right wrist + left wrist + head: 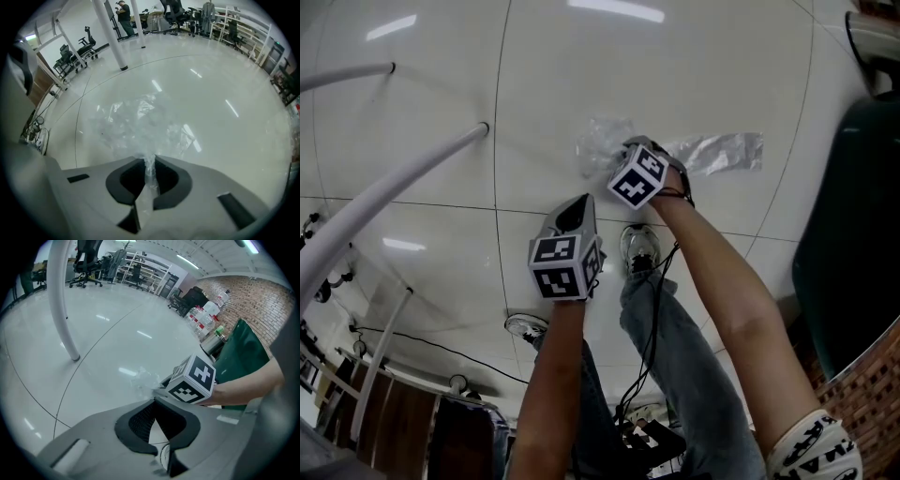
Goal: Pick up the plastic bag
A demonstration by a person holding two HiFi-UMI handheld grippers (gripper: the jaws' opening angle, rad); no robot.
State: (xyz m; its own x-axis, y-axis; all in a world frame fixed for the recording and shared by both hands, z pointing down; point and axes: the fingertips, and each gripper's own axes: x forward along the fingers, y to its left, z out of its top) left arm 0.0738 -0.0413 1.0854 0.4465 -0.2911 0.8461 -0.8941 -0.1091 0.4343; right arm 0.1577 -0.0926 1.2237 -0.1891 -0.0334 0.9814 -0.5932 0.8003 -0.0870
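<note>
Two tongs: right gripper (149,161) clamped on a gathered fold of the crumpled clear plastic bag (140,117), which lies on the glossy white floor (225,140) at its 12 o'clock; left gripper (154,401) closed, empty. Bag likely featherlight, limp, slippery; bunched edge grips best

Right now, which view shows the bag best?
Right gripper view: the bag spreads over the floor ahead, one edge pinched in the right gripper's shut jaws. Head view shows it partly hidden behind that gripper. Left gripper view catches only a small crumpled bit beside the cube.
</note>
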